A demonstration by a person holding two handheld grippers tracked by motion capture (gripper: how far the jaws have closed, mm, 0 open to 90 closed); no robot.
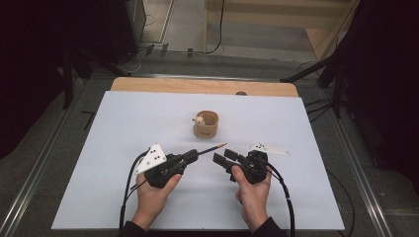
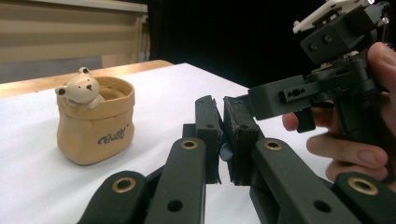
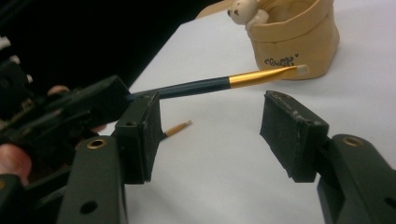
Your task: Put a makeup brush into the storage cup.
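On the white surface [image 1: 123, 148], the left gripper [image 1: 193, 156] clamps a dark, gold-tipped pen [image 1: 213, 147] pointing at the tan bear pot [image 1: 206, 124]; the right gripper [image 1: 223, 157] gapes apart.

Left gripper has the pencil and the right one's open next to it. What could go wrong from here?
1. The left gripper pinches the pencil at one end only, so it may pivot or slip.
2. The open right gripper sits close under it and could knock it loose.
3. The light bear cup might tip if poked off-centre.
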